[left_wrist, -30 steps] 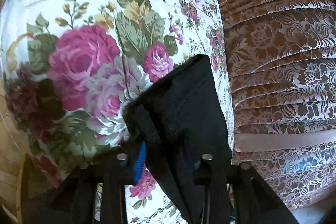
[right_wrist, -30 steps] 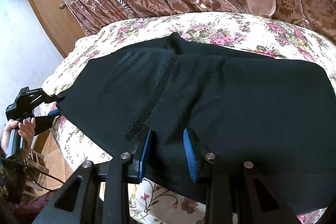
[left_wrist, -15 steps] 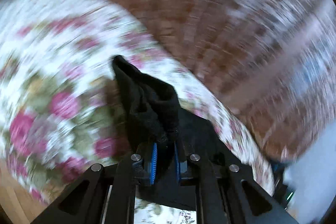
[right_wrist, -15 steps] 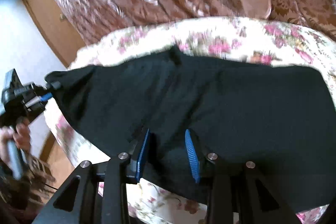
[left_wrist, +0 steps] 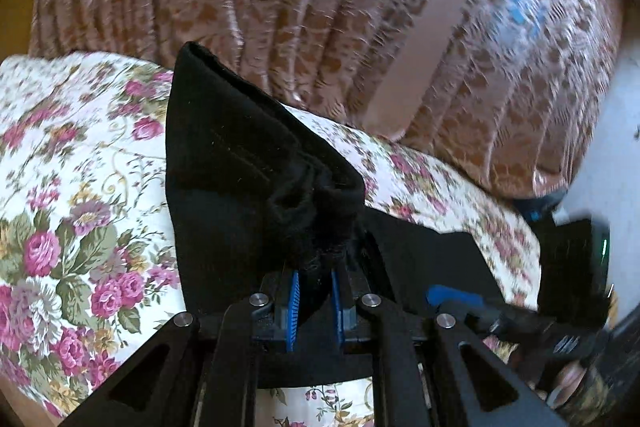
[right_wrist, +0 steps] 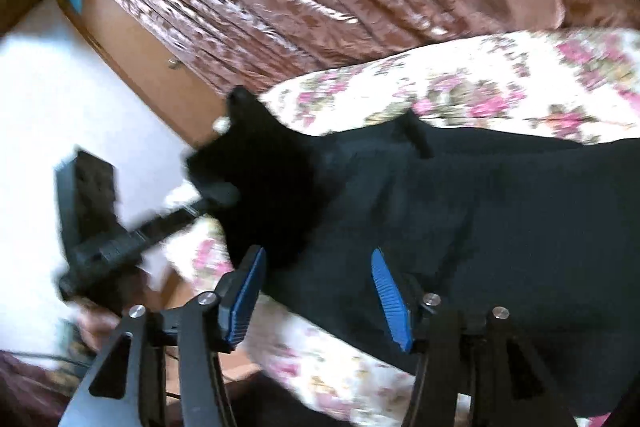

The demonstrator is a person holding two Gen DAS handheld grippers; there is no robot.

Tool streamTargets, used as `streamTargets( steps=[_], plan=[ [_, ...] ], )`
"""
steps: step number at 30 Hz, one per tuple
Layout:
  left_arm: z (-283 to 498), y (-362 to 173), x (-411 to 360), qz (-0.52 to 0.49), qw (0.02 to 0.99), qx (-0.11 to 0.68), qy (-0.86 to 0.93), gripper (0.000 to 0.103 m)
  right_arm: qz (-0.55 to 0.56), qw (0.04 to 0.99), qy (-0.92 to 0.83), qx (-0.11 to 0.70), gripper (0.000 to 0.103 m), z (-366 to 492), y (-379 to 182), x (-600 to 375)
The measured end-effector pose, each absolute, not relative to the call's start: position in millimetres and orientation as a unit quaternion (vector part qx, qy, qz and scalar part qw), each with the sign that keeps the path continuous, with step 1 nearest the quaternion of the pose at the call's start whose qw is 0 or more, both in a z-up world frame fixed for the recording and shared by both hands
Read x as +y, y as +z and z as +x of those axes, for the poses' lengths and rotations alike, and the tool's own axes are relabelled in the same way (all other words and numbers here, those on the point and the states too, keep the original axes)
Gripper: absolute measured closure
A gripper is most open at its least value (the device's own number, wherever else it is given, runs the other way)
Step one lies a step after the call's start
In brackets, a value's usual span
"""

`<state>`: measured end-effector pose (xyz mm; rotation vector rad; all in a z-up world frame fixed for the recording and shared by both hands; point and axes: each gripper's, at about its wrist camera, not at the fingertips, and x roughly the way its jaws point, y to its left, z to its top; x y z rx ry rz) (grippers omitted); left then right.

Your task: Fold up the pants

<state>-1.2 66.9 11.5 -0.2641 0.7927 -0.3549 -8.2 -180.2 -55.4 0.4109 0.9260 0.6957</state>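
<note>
We see black cloth pants (right_wrist: pixel 460 227) spread across a bed under a white bedspread printed with pink roses (left_wrist: pixel 80 187), near its front edge. Our left gripper (left_wrist: pixel 314 301) is clamped tight on a bunched end of the pants, lifted clear of the bedspread. Our right gripper (right_wrist: pixel 316 297) is opening, its blue pads (right_wrist: pixel 390 301) straddling the cloth without pressing it (nothing is held). We judge the first fold is under way: next, carry the lifted end across and lay it flat, edges matched.
</note>
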Motion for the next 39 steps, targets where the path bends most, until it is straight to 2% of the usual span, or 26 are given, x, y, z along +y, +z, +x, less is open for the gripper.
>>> streamTargets(
  steps=[3, 6, 17, 18, 20, 21, 24, 26, 28, 34, 39],
  plan=[
    [-4.0, 8.5, 55.2, -0.109, 0.897, 0.386, -0.186, 0.091, 0.236, 0.784, 0.372, 0.437, 0.038, 5.1, -49.3, -171.0],
    [-5.9, 6.2, 46.1, -0.091, 0.897, 0.388, -0.189, 0.091, 0.269, 0.756, 0.397, 0.446, 0.037, 17.2, -46.7, -157.2],
    [-13.5, 1.6, 27.3, -0.050, 0.896, 0.393, -0.202, 0.091, 0.289, 0.734, 0.376, 0.486, 0.035, 64.4, -55.3, -120.3],
    [-14.7, 1.9, 25.4, -0.047, 0.896, 0.392, -0.205, 0.091, 0.289, 0.731, 0.374, 0.492, 0.038, 69.6, -58.0, -117.3],
    [-15.5, 2.4, 23.6, -0.044, 0.895, 0.392, -0.206, 0.091, 0.283, 0.728, 0.370, 0.504, 0.054, 74.5, -62.5, -117.5],
    [-15.2, 2.3, 24.3, -0.044, 0.895, 0.394, -0.204, 0.090, 0.265, 0.730, 0.365, 0.513, 0.066, 76.8, -64.7, -113.8],
    [-14.3, 1.2, 31.8, -0.061, 0.888, 0.401, -0.215, 0.089, 0.248, 0.737, 0.356, 0.519, 0.084, 77.1, -67.8, -114.4],
    [-15.2, 2.3, 42.2, -0.087, 0.876, 0.409, -0.238, 0.083, 0.239, 0.747, 0.352, 0.510, 0.087, 74.3, -65.3, -117.1],
    [-16.2, 3.8, 68.5, -0.159, 0.859, 0.415, -0.254, 0.073, 0.242, 0.755, 0.342, 0.504, 0.088, 73.3, -63.0, -124.7],
    [-18.2, -8.9, 162.7, -0.288, 0.851, 0.409, -0.158, 0.073, 0.271, 0.757, 0.357, 0.474, 0.089, 67.4, -41.9, -151.2],
    [-12.7, -23.6, 184.9, -0.312, 0.846, 0.417, -0.116, 0.073, 0.270, 0.768, 0.369, 0.449, 0.089, 55.7, -16.5, -162.7]
  ],
)
